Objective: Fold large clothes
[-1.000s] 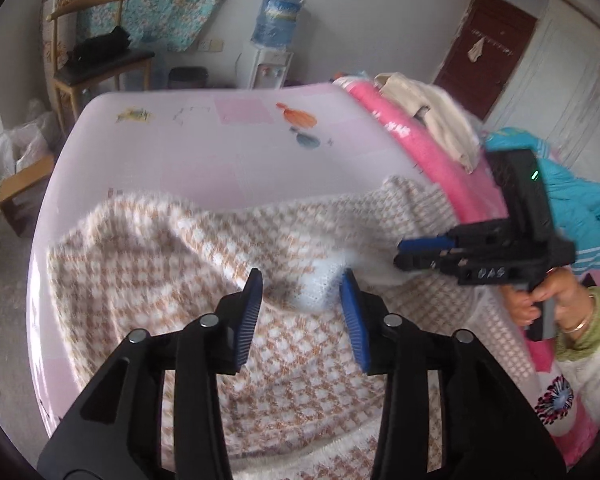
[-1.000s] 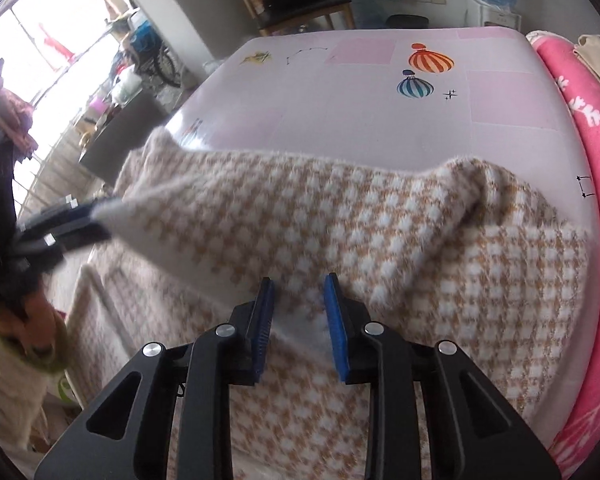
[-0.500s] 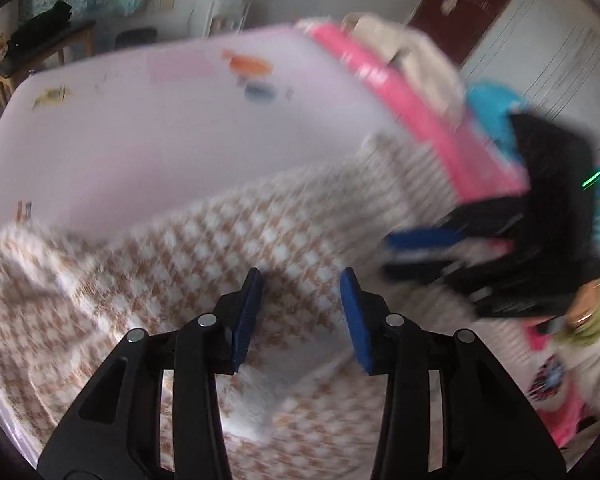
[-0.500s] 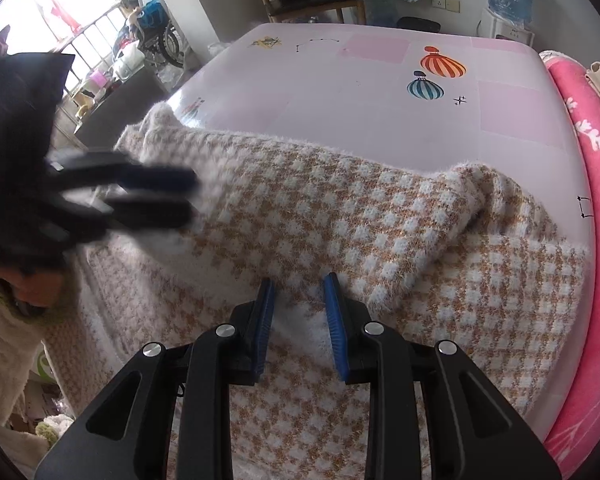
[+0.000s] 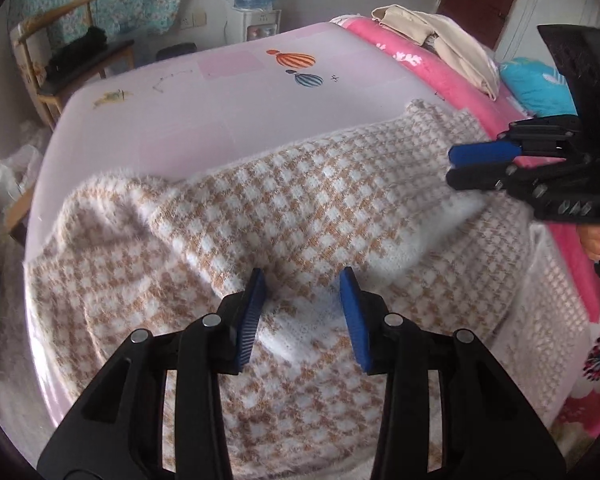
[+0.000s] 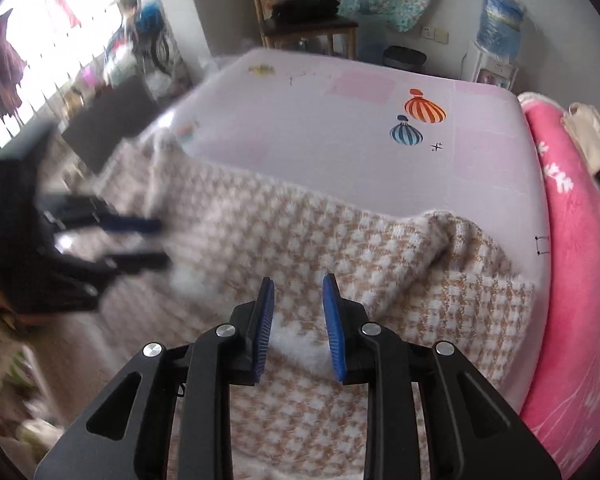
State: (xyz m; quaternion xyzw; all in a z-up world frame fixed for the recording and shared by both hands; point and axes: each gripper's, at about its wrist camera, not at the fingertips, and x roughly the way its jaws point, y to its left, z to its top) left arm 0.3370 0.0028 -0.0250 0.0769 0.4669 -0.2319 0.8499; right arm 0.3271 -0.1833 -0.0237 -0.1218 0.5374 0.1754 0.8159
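A large brown-and-white checked knit garment (image 5: 300, 200) lies across the near half of a pale pink bed sheet (image 5: 180, 112). Its near edge is lifted and folded over, showing the fuzzy white inside. My left gripper (image 5: 302, 280) is shut on a thick bunch of that white edge. In the right wrist view it (image 6: 162, 242) is blurred at the left. My right gripper (image 6: 298, 284) is shut on the same edge further along the garment (image 6: 300, 240), with white fluff between its blue pads. In the left wrist view it (image 5: 452, 168) reaches in from the right, a hand (image 5: 596, 240) behind it.
A pink blanket (image 5: 400, 56) runs along the bed's right side, with a beige cloth pile (image 5: 440, 36) and a turquoise item (image 5: 536, 84) on it. A wooden chair (image 5: 72, 60) and a water dispenser (image 5: 256, 4) stand beyond the bed. The sheet's far half (image 6: 340, 140) is bare.
Both grippers have carried the lifted edge along. My left gripper has sunk and rolled, and the folded flap now lies lower over the garment. The right gripper has turned a little.
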